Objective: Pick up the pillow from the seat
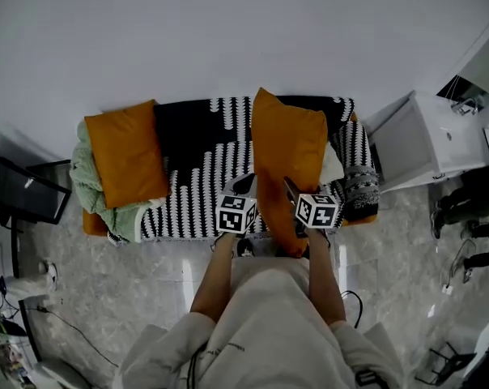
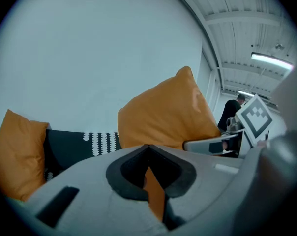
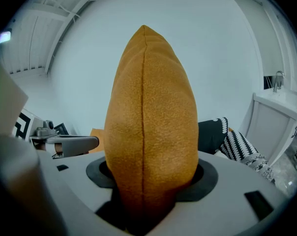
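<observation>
Pillow [image 1: 287, 148] — orange, upright, edge in right claw [image 3: 143, 200]

In the head view the lower end of the pillow [image 1: 289, 156] is disappearing behind the right tongs [image 1: 288, 199] and the left tongs [image 1: 246, 186]. In the left gripper view the tongs' own body is hiding all but an orange sliver of it between the jaws, while the lens edge is cutting off the second pillow [image 2: 18, 156]. In the right gripper view the pillow is blocking most of the seat [image 3: 232, 141]. The head view's right edge is cropping a person [image 1: 471, 209].
</observation>
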The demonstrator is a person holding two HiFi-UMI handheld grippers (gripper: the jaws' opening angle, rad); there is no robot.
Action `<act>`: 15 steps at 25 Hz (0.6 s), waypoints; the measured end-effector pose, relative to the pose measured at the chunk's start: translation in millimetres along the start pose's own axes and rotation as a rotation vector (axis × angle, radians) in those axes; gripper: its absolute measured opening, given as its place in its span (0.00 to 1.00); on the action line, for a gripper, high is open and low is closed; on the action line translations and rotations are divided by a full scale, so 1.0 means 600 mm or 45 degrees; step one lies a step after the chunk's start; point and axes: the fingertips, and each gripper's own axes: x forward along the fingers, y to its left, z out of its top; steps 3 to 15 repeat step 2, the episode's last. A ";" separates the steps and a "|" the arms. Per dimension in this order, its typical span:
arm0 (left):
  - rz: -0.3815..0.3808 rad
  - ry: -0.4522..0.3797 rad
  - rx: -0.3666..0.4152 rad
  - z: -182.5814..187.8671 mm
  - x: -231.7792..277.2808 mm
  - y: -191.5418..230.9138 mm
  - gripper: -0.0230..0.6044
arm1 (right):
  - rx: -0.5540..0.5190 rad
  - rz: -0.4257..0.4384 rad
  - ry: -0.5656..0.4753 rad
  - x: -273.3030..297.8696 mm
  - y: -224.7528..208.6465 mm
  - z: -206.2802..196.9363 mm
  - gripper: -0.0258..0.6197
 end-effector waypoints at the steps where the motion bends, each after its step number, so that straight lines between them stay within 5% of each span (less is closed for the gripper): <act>1: -0.004 -0.002 0.004 0.003 0.002 -0.001 0.05 | 0.006 -0.002 -0.006 0.000 -0.002 0.002 0.48; 15: -0.008 -0.003 0.009 0.007 0.005 -0.003 0.05 | 0.013 -0.003 -0.012 -0.001 -0.005 0.005 0.48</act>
